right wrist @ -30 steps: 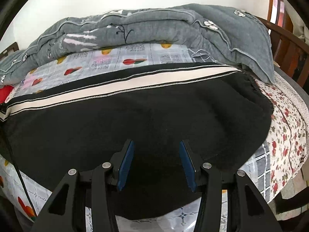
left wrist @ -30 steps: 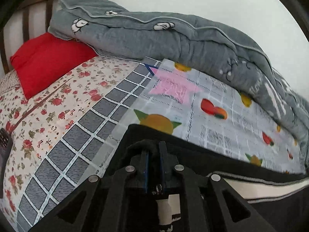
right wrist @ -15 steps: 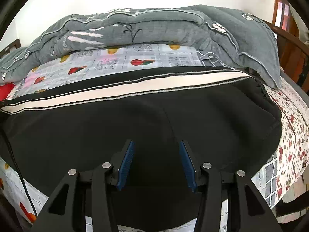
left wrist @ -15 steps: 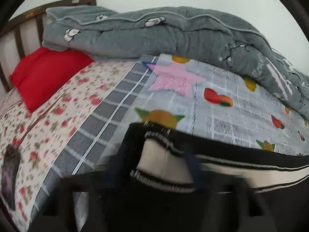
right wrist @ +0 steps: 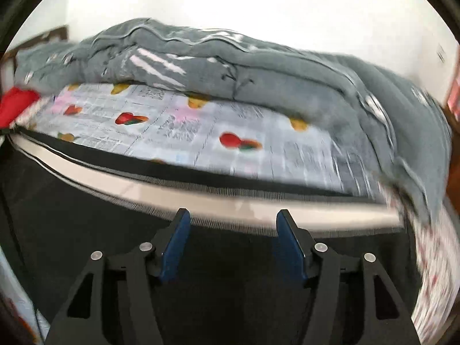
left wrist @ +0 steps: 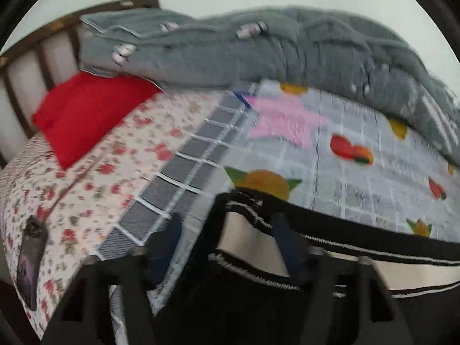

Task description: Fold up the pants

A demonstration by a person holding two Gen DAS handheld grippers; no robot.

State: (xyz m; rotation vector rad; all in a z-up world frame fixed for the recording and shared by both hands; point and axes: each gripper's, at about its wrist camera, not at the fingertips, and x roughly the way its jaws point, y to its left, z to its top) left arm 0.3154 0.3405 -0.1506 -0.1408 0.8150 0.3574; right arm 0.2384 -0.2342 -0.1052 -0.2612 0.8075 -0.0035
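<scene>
Pants (right wrist: 230, 287) black w/ cream stripe.

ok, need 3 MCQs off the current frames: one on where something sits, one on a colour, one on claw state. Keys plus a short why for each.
1. Where does the red pillow lie?
A. on the floral sheet by the headboard
B. on top of the pants
C. on the floor

2. What colour is the wide stripe along the black pants?
A. red
B. cream
C. green

3. How does the left claw stand?
A. shut on the pants
B. open, holding nothing
C. shut on the pillow

Key: 1 A, the pillow rests at the head end beside the slats. 2 B, a pale band runs between thin dashed white lines. 3 B, the fingers are spread apart over the pants' end; the right claw is open too.
</scene>
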